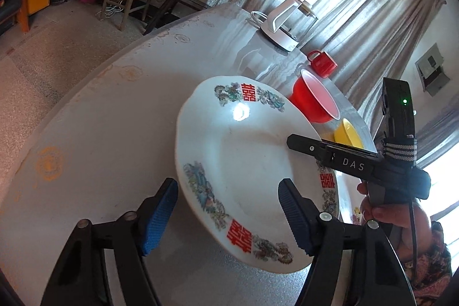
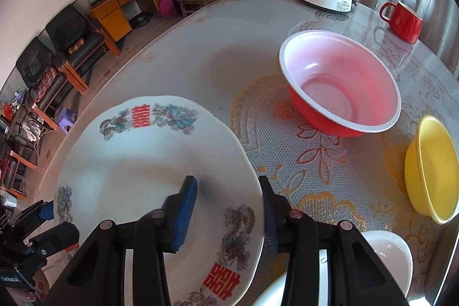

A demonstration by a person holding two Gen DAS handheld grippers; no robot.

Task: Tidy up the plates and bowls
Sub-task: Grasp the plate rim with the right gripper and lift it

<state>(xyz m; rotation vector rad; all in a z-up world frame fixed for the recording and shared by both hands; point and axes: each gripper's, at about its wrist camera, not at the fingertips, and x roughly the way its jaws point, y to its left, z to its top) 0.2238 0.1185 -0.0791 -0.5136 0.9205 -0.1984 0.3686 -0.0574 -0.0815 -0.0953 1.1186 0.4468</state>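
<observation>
We straddle the glossy scalloped plate (image 2: pixel 137 162) at both rims on the lace-patterned table (image 2: pixel 218 53); our right gripper (image 2: pixel 229 215) seems to pinch its near-right rim, though contact is unclear. Our left gripper (image 1: pixel 226 215) spans the opposite rim, ribbed blue pads (image 1: pixel 159 217) apart; red bowl (image 2: pixel 341 85) and yellow bowl (image 2: pixel 430 171) sit beyond.

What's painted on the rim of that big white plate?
The plate has red double-happiness characters flanked by multicoloured dragon and phoenix motifs around its rim, clearest in the right wrist view.
</observation>
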